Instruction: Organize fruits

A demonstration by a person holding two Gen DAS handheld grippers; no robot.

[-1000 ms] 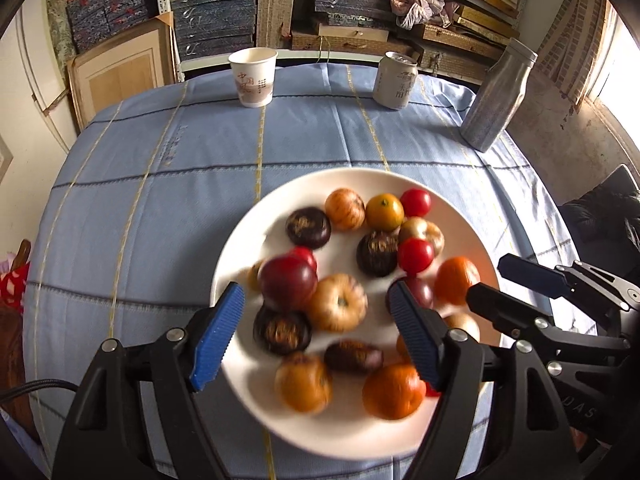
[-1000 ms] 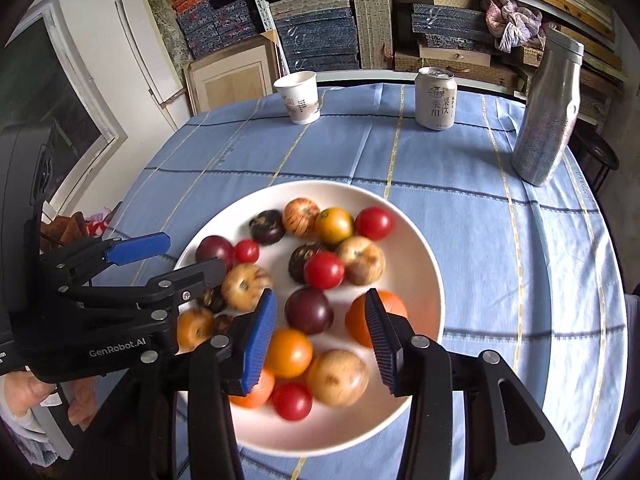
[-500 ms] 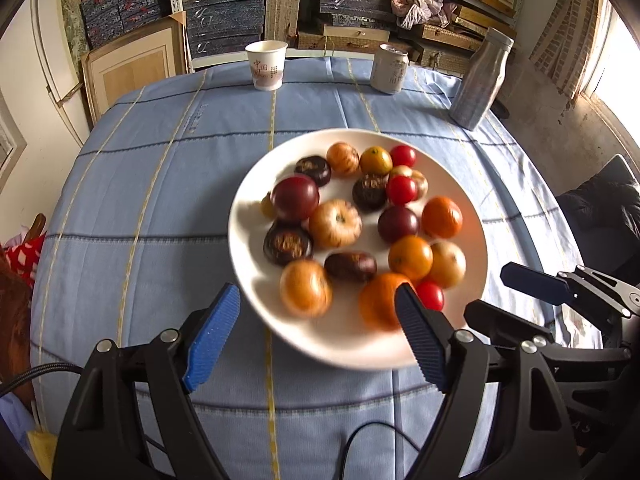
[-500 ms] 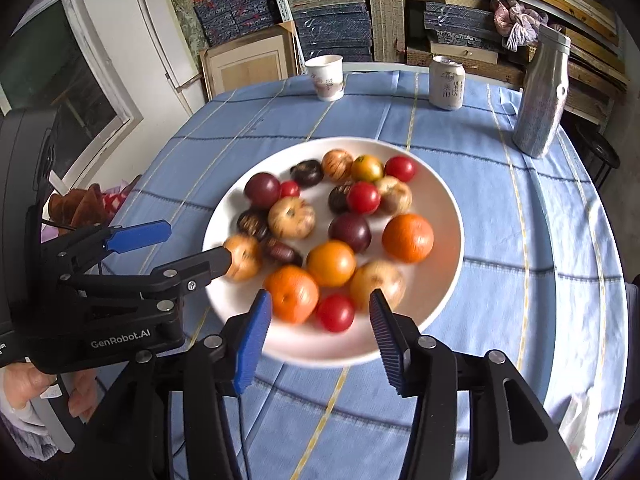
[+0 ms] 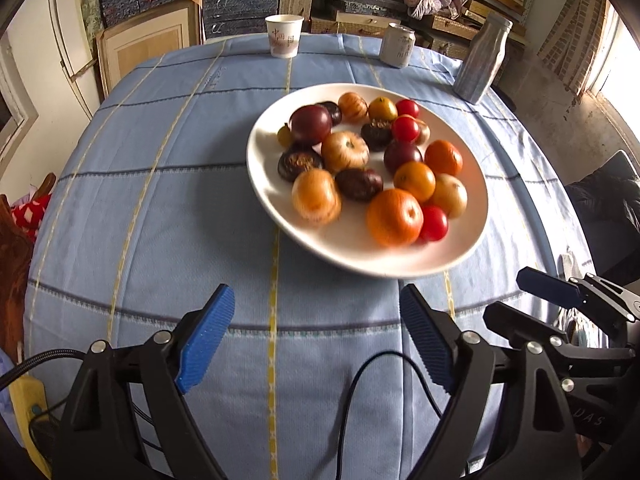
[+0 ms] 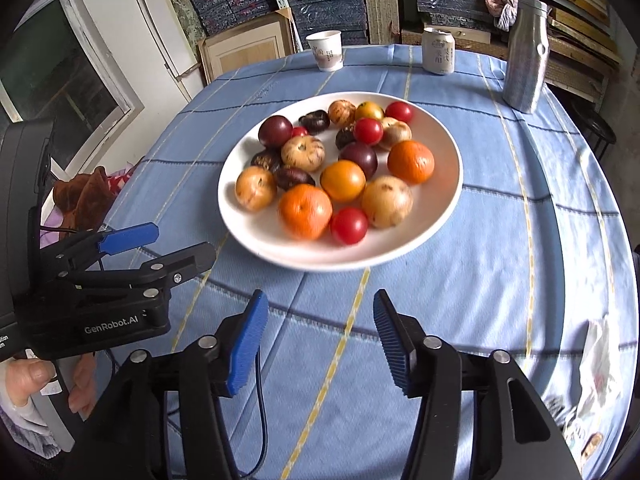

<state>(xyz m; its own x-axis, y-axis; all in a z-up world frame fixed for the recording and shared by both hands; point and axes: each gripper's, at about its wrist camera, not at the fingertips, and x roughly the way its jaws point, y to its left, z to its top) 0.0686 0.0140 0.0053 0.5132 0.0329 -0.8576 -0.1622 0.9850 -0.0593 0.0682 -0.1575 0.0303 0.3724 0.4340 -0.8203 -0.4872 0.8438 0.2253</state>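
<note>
Both hand-held grippers hang over bare cloth on the near side of the white plate (image 5: 474, 216) — neither reaches it, and nothing sits between either pair of blue pads. Left hand-held gripper (image 5: 316, 344): jaws wide, just been opening, empty. Right hand-held gripper (image 6: 318, 344): jaws at a moderate gap, also just been opening, empty. Judged: both are clear of the plate, with no fruit gripped.

Plate sits on the blue checked surface (image 6: 520, 240), roughly mid-cloth. It carries all the fruit in view, loosely heaped, no sorting by kind:
- two oranges — one (image 6: 305, 211) at the near rim, one (image 6: 411, 161) toward the right
- red cherry tomatoes, one (image 6: 349, 225) touching the near orange
- dark purple plums, the biggest (image 5: 310, 124) at the plate's far left
- striped tan-orange tomatoes and dark brown ones in the middle; kinds hard to pin down further

No second dish or bowl visible to receive anything.

Beyond the plate, along the far edge of the cloth: paper cup (image 5: 284, 36), drink can (image 5: 397, 45), silver bottle (image 5: 483, 65). Contents of all three not visible.
</note>
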